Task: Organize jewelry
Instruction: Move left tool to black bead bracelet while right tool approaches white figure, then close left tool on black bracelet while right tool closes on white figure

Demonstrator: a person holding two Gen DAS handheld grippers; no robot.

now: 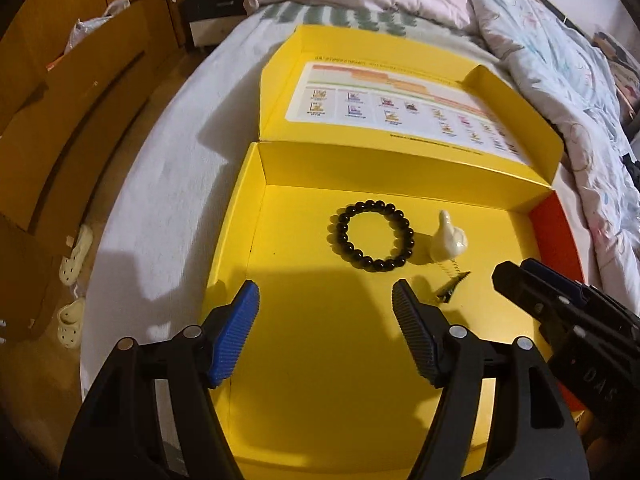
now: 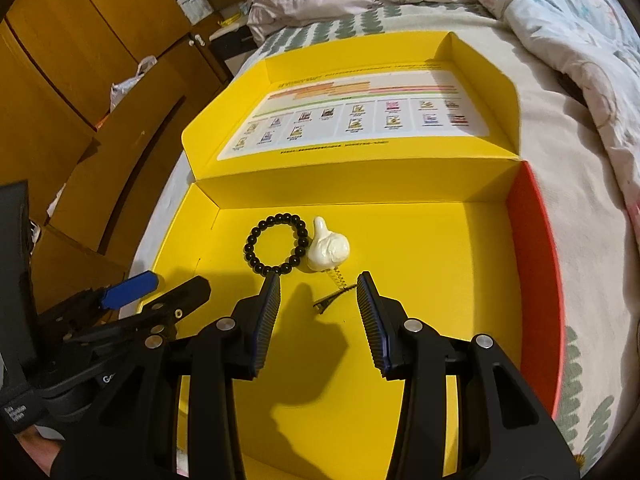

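On a bed [image 2: 568, 184] strewn with rumpled quilts, beside orange wooden cabinets, a yellow box [image 2: 400, 190] lies with its lid folded back and its floor holding the jewelry I am here to sort. A black bead bracelet [image 2: 276, 245] lies flat near the back wall, and touching its right side, as far as I can tell, is a cream thumbs-up charm [image 2: 329, 251], thumb pointing toward the back wall. From the charm a short spring runs toward me to a dark hair clip [image 2: 334, 298], whose long axis slants from lower left to upper right. That clip sits just ahead of my right gripper [image 2: 318, 286], between the lines of its half-open, empty jaws, so I judge the right hand the nearer. My left gripper [image 1: 326, 294] hovers over bare box floor, jaws wide and empty, with the bracelet ahead and slightly right.
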